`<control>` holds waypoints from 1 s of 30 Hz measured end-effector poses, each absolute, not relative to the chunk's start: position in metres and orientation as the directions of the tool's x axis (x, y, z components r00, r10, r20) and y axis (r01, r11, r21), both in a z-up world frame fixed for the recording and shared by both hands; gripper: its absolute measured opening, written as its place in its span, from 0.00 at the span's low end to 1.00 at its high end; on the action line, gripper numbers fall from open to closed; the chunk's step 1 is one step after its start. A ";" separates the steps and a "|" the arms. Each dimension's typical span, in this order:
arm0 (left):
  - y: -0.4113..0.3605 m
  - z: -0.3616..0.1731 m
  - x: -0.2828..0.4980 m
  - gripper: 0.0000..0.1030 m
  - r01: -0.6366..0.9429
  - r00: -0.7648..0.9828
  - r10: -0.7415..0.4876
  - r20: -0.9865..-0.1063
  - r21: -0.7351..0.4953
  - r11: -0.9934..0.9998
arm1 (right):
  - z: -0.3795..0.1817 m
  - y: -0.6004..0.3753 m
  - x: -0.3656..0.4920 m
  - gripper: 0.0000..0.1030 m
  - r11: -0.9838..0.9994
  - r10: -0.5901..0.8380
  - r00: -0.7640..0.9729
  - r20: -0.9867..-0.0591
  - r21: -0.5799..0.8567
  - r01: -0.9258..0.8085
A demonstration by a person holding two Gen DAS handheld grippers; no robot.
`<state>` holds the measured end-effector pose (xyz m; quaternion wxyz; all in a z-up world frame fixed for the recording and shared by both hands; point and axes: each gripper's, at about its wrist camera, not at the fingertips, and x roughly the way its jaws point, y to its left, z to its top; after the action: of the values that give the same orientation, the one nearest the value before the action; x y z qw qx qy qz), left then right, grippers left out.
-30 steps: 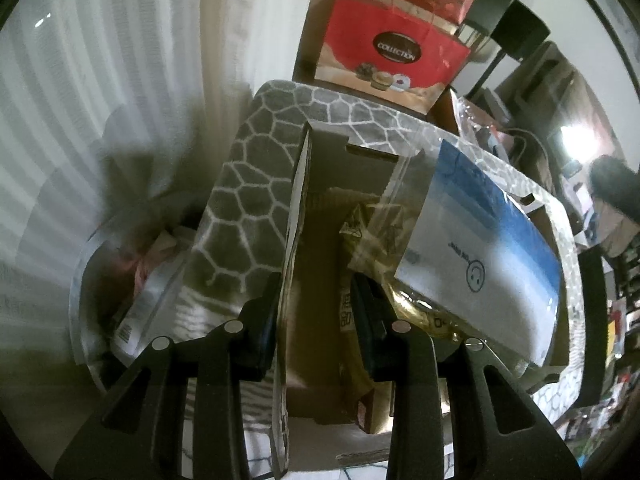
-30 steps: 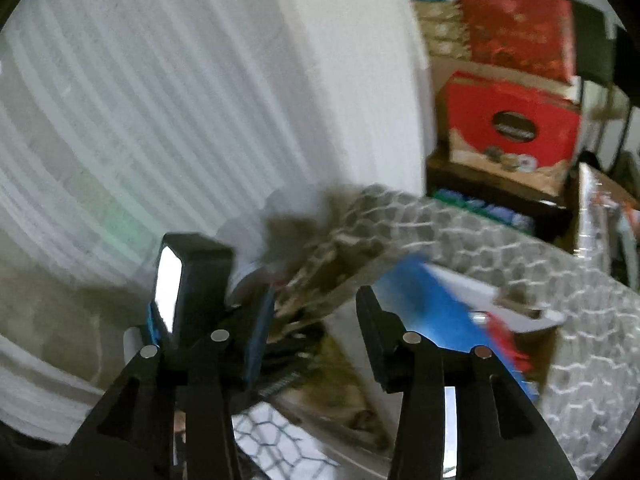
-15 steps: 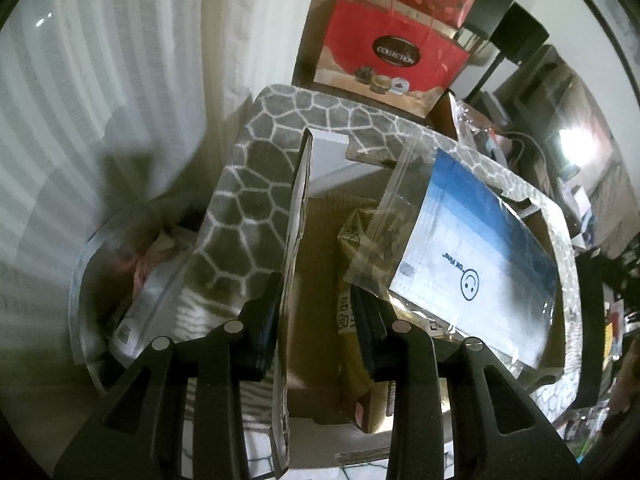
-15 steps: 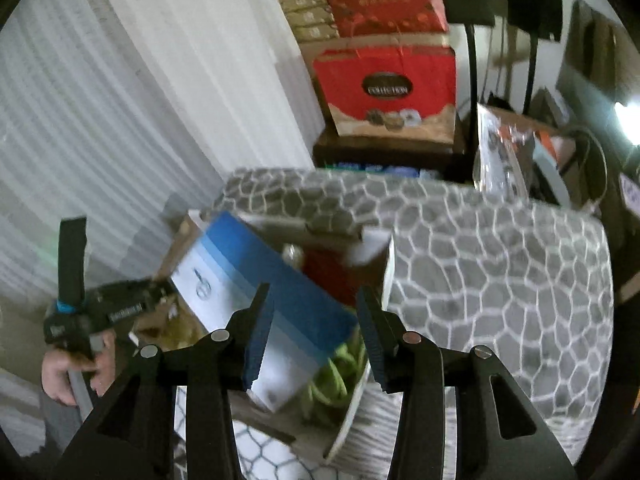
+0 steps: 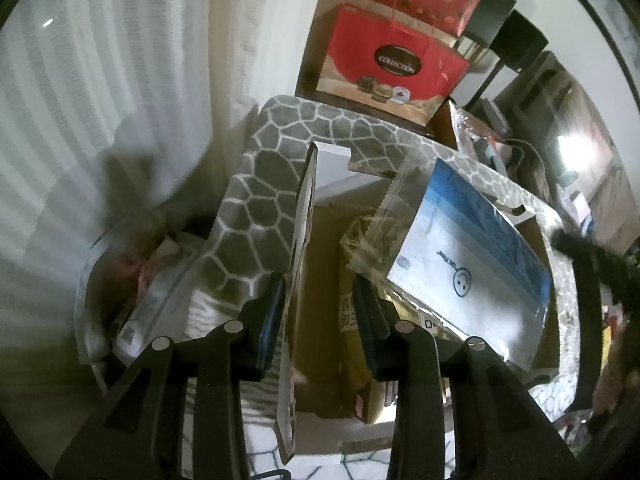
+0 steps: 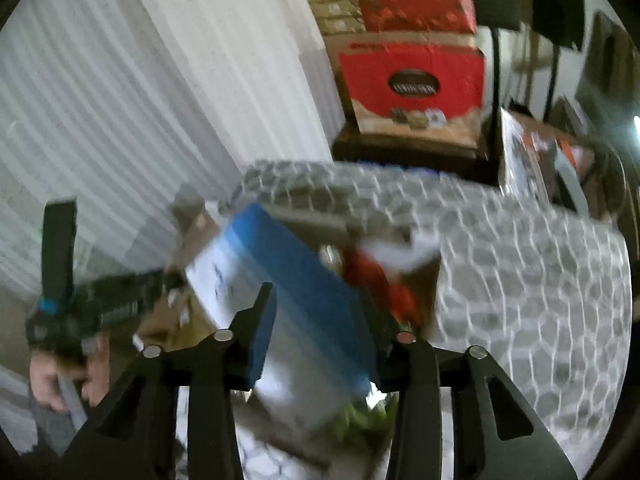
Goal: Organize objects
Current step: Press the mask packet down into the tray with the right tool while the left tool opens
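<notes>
Cardboard box (image 5: 316, 280) flap between opening left jaws; right jaws apart above blue-white packet (image 6: 280, 280).

right tongs (image 6: 316, 320) swung over blue-white packet (image 6: 280, 304); left tongs (image 5: 318, 308) opening

Blurred view. Right gripper (image 6: 320, 320) jaws apart, blue-and-white packet (image 6: 288, 300) between and just ahead of them, lying over cardboard box (image 6: 430, 292). Left gripper (image 6: 108, 304) far left, person's hand (image 6: 60, 380) gripping it. Honeycomb-pattern cloth (image 6: 520, 280) right.
</notes>
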<state>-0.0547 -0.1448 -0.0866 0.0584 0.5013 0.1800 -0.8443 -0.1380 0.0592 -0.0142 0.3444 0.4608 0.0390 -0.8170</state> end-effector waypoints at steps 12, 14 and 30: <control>-0.162 -0.080 -0.037 0.37 0.286 -0.513 0.093 -0.854 -0.271 -0.919 | -0.045 -0.024 -0.177 0.40 -0.713 -0.557 -0.207 -0.804 0.336 0.615; -0.164 -0.081 -0.035 0.37 0.287 -0.515 0.101 -0.851 -0.282 -0.915 | -0.055 -0.032 -0.176 0.34 -0.700 -0.558 -0.170 -0.812 0.351 0.622; -0.146 -0.086 -0.044 0.42 0.259 -0.495 0.083 -0.865 -0.237 -0.936 | -0.003 0.005 -0.156 0.50 -0.672 -0.591 -0.269 -0.760 0.280 0.686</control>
<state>-0.0435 -0.1458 -0.0856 0.0520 0.5000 0.1707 -0.8474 -0.1557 0.0047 -0.0035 0.4017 0.4520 0.0522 -0.7947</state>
